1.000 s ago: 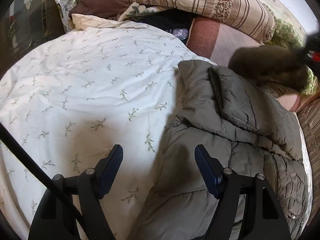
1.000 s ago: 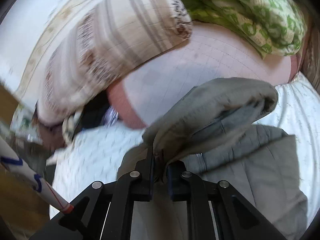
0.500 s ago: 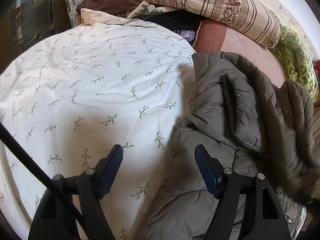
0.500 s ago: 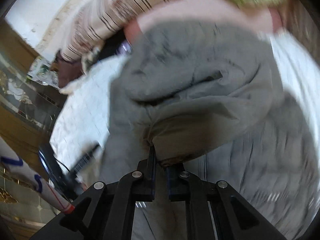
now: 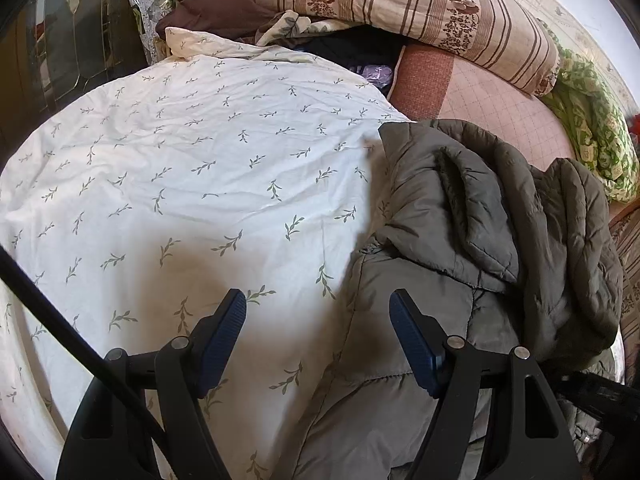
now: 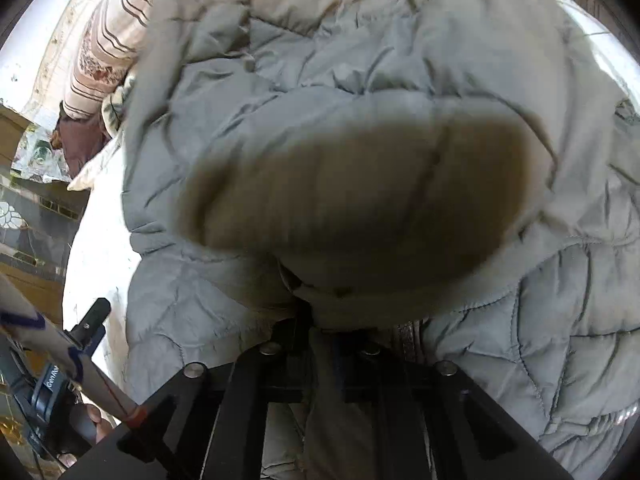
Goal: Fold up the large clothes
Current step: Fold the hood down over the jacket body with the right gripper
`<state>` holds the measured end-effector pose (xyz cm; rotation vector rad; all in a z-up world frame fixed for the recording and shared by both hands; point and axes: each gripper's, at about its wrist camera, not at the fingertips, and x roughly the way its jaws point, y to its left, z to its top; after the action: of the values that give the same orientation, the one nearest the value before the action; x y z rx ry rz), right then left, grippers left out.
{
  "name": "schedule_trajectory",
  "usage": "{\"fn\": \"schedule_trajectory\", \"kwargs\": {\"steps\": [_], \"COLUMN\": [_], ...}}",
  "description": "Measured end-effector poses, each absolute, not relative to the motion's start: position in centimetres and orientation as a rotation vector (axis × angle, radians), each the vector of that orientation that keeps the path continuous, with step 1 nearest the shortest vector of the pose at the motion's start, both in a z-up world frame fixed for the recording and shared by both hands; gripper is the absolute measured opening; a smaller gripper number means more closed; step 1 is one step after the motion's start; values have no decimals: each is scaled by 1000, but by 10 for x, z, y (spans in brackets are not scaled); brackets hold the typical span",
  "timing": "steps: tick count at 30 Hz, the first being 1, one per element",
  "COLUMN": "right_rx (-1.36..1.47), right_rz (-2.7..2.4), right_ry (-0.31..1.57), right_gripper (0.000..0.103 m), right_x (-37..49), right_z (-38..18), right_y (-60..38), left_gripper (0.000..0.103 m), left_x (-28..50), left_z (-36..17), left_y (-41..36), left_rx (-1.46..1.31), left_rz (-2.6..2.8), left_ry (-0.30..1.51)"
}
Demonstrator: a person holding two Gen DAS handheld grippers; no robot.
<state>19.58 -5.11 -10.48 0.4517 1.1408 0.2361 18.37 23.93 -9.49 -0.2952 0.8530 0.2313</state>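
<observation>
A grey-green quilted puffer jacket (image 5: 480, 220) lies on the right side of the bed, one part of it folded over onto its body. My left gripper (image 5: 317, 298) hangs open above the jacket's left edge and the white duvet (image 5: 180, 160), with nothing between its pads. In the right wrist view the jacket (image 6: 360, 60) fills the frame. My right gripper (image 6: 328, 332) sits low on it with a blurred fold of fabric (image 6: 352, 188) bulging over its fingertips. Its jaws are opening, and fabric is still pinched between them.
A striped pillow (image 5: 400, 0) and a green patterned quilt (image 5: 592, 128) line the far side, over a pink sheet (image 5: 500, 108). Brown clothes (image 5: 212, 8) are piled at the back, beside a dark glass-front cabinet (image 5: 60, 40). A hand (image 6: 94, 420) shows at the lower left.
My right gripper came down and toward me with the lifted jacket part, which now lies folded over the jacket body. The left gripper stayed open in place.
</observation>
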Motion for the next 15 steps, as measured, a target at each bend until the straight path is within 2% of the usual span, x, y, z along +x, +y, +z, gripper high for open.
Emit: {"fn": "schedule_trajectory", "kwargs": {"steps": [1,2,3,4,10,15], "right_rx": [444,439,432,428,336,193], "right_rz": [244,248,245,242,289,212], "right_ry": [1128,1116,1104,1088,1039,842], "right_gripper": [26,40,59,64,65,65], "right_x": [191,187,181,176,143,159], "right_z": [-99,-94,-88,-82,-42,17], "right_y": [-53,-55,-58,-60,-65,-66], "left_gripper": [73,73,73,73,73,73], "left_x": [183,183,184,184,183,183], "left_z": [-95,-96,-97,-98,-99,-99], "left_y": [239,239,239,239,239,237], "left_rx": [-294,-293,-293,-294,-292,-283], "left_rz": [232,232,234,235,236,234], "left_ry": [854,857,861,864,862,859]}}
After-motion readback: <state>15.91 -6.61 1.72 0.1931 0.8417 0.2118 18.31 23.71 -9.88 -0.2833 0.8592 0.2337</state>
